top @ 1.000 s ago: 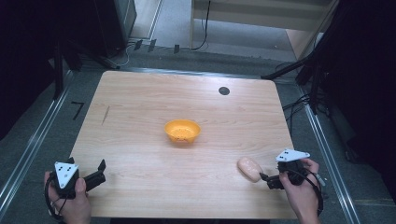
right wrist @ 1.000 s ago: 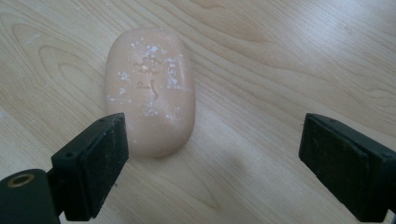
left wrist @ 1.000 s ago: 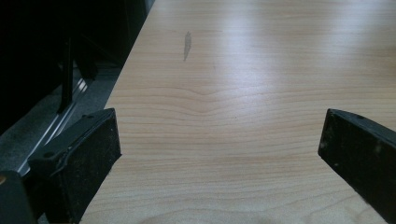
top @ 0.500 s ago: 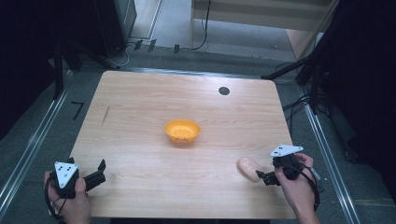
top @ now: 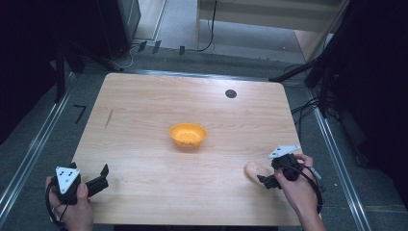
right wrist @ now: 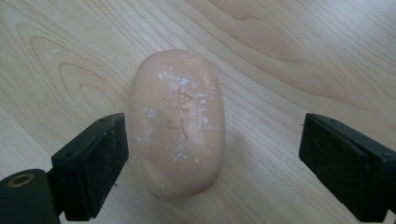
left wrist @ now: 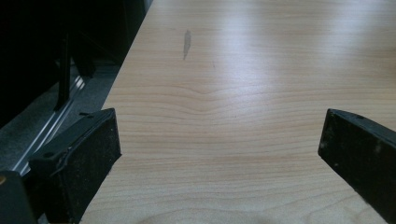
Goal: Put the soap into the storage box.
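A pale pink oval bar of soap (top: 253, 169) lies flat on the wooden table (top: 144, 110) near its front right. My right gripper (top: 265, 181) is open just behind the bar. In the right gripper view the soap (right wrist: 176, 121) lies between the two jaws, closer to the left one, and neither jaw presses on it (right wrist: 217, 144). An orange bowl (top: 187, 134) stands at the table's middle. My left gripper (top: 102, 176) is open at the front left corner, with bare wood between its jaws (left wrist: 219, 140).
A black round grommet (top: 231, 94) sits in the table's far right part. A dark streak (top: 109, 119) marks the wood at the left, also visible ahead of the left gripper (left wrist: 187, 42). Metal rails (top: 33, 144) and cables run along the floor beside the table.
My right gripper has moved a little to the left, up to the soap, so its open jaws now stand on either side of the bar. The left gripper has not moved.
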### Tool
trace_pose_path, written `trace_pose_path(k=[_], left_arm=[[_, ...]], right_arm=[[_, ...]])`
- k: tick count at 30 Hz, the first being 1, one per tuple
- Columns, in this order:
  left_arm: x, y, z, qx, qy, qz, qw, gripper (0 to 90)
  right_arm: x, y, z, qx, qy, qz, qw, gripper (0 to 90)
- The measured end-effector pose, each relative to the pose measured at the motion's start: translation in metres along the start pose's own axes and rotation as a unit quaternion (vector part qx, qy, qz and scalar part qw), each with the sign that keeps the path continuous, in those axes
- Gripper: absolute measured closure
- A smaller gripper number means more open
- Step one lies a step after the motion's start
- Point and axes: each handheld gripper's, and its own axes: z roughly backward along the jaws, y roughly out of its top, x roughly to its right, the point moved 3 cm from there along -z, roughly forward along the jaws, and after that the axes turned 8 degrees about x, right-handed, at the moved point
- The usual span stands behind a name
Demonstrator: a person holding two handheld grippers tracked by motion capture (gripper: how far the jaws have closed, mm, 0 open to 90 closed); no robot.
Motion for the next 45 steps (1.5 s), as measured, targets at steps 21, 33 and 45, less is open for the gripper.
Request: trace_pose_path(k=[21, 33, 45], left_arm=[[-0.001, 0.0, 0.0, -0.002, -0.002, 0.001, 1.0, 0.0], [-0.001, 0.0, -0.001, -0.003, -0.003, 0.001, 1.0, 0.0], [-0.001, 0.0, 0.0, -0.002, -0.001, 0.001, 1.0, 0.0]], right_arm=[[-0.016, 0.004, -0.027, -0.057, 0.025, 0.001, 0.9981, 18.1], [-0.015, 0.002, -0.036, -0.081, 0.021, -0.025, 0.9962, 25.9], [-0.014, 0.004, -0.035, -0.089, 0.028, -0.01, 0.9956, 33.0]])
